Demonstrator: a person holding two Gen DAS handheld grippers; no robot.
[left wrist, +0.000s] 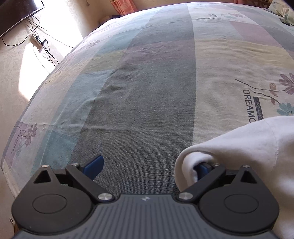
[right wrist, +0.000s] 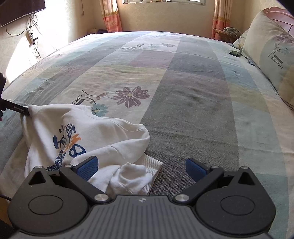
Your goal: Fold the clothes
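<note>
Nearest to me, my right gripper is hovering low over the bed with its 2 blue-padded fingers spread wide, holding nothing; a bunched cuff of the white sweatshirt is lying between them, with the left pad just over the cloth. My left gripper is also standing wide open. Its right pad is tucked under a fold of the sweatshirt, and I cannot tell whether cloth is merely draping over it; its left pad is hanging above bare cover.

The sweatshirt is lying crumpled at the near left of the bed in the right wrist view, its blue and orange print facing up, one sleeve flopping toward the centre. Its far-left corner is touching a black gripper finger marked with small lettering.

The bedspread beneath is showing broad grey, teal, cream and mauve stripes with printed flowers and is lightly wrinkled. Farther right, a matching pillow is leaning against the headboard, with a small dark object beside it. Beyond, pink curtains are framing a window, and at left, cables are hanging below a dark wall-mounted screen in strong sunlight.
</note>
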